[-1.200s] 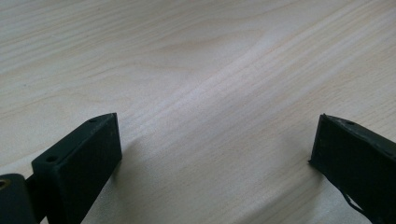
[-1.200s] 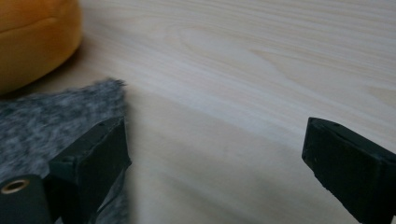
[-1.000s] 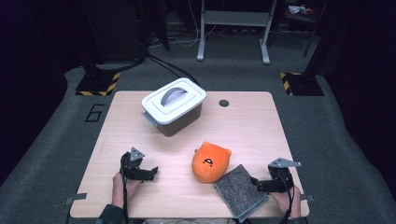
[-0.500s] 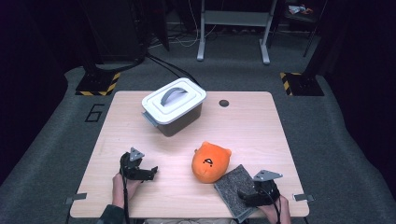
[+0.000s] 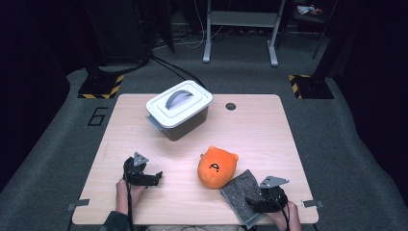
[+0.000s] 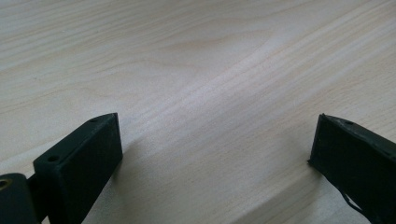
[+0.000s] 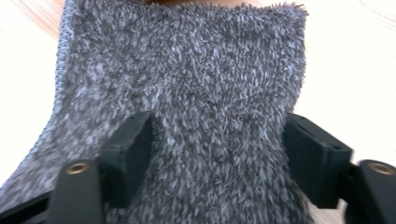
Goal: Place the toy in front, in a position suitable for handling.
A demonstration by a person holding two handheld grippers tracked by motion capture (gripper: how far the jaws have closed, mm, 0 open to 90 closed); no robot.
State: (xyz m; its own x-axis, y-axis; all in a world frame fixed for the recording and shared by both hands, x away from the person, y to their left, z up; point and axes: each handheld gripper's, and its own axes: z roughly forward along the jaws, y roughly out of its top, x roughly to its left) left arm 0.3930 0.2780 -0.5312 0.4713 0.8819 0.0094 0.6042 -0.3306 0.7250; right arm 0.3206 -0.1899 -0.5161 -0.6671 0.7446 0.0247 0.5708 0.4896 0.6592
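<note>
Right gripper over grey cloth, lidded bin

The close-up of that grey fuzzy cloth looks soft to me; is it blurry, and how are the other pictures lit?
Right gripper view: the grey cloth is slightly blurred and the table beside it glares pale. Left gripper view: sharp wood grain, soft shadows beside the jaws. High view: the table is evenly lit, its surroundings dark.

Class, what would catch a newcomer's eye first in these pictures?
The orange plush at the table's near middle stands out most. Behind it sits a white lidded box. At the near right edge, the right hand-held gripper straddles a grey cloth, jaws open.
</note>
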